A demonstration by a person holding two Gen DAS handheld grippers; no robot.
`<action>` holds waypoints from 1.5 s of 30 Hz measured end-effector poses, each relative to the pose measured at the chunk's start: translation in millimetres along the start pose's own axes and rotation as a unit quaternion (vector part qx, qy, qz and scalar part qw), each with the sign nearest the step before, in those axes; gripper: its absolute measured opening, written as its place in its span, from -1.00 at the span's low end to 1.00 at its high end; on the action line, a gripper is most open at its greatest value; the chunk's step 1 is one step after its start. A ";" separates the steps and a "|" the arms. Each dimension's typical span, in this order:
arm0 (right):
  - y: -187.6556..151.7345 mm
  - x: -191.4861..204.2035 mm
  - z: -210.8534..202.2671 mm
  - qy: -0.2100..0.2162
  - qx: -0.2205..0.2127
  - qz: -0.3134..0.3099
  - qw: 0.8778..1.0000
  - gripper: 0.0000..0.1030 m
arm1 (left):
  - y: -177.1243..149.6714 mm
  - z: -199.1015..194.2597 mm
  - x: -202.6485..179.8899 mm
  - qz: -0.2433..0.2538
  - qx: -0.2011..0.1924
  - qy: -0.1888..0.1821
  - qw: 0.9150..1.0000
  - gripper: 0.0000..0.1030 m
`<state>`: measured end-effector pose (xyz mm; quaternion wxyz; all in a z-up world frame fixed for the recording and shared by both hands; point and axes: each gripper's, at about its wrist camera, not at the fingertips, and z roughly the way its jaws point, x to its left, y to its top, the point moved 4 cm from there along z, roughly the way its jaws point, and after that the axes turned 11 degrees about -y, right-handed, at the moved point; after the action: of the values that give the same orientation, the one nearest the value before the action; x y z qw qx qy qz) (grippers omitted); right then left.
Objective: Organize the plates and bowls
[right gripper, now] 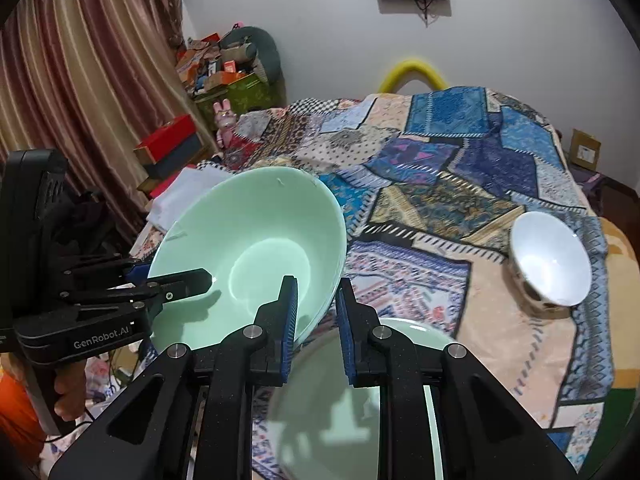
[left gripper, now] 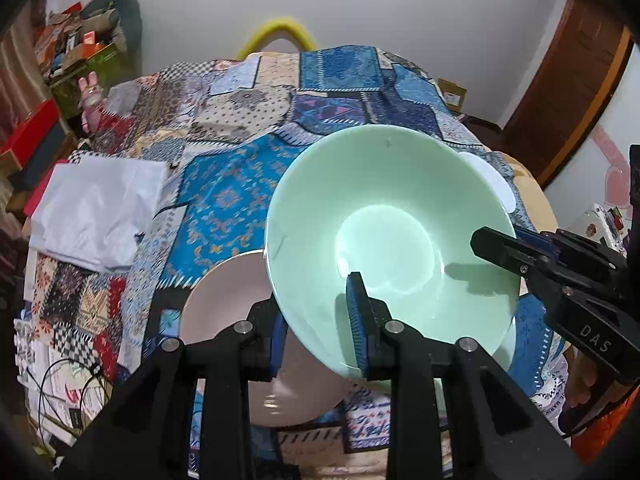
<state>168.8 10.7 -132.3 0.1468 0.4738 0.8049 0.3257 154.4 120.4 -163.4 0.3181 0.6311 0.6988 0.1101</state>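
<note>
Both jaws clenched on the green bowl (left gripper: 384, 216), left gripper (left gripper: 320, 328) and right gripper (right gripper: 316, 320) on opposite rims; uneven lifting could slip it onto the plate (right gripper: 360, 420) beneath

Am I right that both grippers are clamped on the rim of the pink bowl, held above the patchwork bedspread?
Not quite: the bowl is pale green, not pink. The left gripper and the right gripper each clamp its rim above the patchwork bedspread, as both wrist views show. The pink dish is a plate lying beneath it, seen in the left wrist view.
</note>
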 end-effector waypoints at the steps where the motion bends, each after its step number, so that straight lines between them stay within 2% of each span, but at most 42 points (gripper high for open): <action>1: -2.1 3.7 2.2 0.003 0.003 -0.001 1.000 -0.66 | -3.2 -1.2 5.0 -0.004 0.001 0.003 1.000 -0.46; 15: -24.7 41.5 41.9 0.027 0.051 -0.013 0.998 -0.66 | -36.7 17.0 56.9 -0.041 0.037 0.018 0.998 -0.46; 29: -44.7 59.3 71.1 0.045 0.092 -0.019 0.995 -0.66 | -66.4 37.2 82.3 -0.062 0.073 0.024 0.995 -0.47; 45: -47.2 66.4 78.5 0.036 0.103 -0.051 0.993 -0.60 | -72.8 39.6 87.5 -0.062 0.066 0.029 0.995 -0.46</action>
<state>146.3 81.9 -217.3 0.0846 0.4330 0.8618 0.2504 118.3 180.8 -261.2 0.2613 0.6027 0.7514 0.0623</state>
